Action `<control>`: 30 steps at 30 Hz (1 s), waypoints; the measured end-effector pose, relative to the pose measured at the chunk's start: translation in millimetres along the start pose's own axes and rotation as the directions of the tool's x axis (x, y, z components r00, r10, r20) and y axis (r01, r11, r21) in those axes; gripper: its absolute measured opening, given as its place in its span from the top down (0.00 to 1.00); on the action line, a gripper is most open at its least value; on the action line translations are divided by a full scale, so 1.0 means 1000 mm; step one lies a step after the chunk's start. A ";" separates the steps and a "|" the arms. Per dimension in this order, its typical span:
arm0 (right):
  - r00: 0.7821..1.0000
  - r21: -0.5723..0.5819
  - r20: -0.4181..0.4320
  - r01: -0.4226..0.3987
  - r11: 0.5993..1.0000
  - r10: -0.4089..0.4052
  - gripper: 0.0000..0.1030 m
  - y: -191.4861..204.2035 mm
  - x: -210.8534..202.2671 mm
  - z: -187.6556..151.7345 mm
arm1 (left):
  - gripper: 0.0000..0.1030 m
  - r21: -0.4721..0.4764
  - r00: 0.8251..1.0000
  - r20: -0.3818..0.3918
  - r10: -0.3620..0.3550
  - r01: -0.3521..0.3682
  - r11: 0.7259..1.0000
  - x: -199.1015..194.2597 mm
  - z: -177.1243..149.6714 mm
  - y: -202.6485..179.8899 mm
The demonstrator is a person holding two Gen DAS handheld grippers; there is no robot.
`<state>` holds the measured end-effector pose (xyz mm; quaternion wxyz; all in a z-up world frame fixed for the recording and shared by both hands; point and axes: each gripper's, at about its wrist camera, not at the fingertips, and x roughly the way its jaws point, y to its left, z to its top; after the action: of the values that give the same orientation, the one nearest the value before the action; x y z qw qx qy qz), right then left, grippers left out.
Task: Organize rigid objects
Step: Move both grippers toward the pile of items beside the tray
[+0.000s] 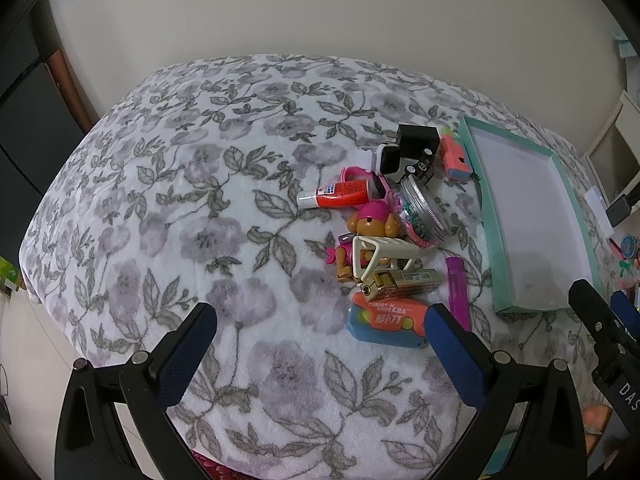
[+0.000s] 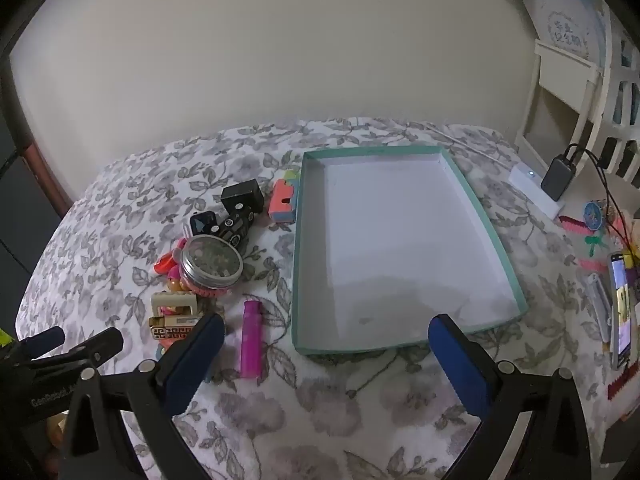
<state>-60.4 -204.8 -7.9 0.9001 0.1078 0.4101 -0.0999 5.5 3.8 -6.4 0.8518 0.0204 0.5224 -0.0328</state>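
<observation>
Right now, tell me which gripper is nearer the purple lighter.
Left, by a small margin. The left gripper hangs open with one of its fingers just beside the purple lighter. The right gripper is open too, the lighter lying just ahead, inside its left finger.

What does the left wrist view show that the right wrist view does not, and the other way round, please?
Only the left wrist view: the orange tube and the carrot knife's printed face. Only the right wrist view: the lit phone and the power bank beyond the box. Both share the empty teal box, the purple lighter, the round tin and the floral blanket.
</observation>
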 end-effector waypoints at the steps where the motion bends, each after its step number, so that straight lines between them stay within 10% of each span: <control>1: 1.000 0.001 0.003 0.001 1.000 -0.001 0.00 0.000 0.000 0.000 | 0.00 -0.001 1.000 0.000 0.001 -0.001 1.000 0.000 0.000 0.000; 30: 1.000 -0.036 -0.008 0.004 0.999 -0.005 0.00 0.006 0.007 0.006 | 0.00 -0.051 0.999 -0.039 -0.010 0.008 0.999 0.017 0.009 0.002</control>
<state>-49.8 -201.2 -8.9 0.8999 0.0910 0.4159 -0.0940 21.3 4.6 -17.5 0.8415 -0.0031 0.5398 -0.0229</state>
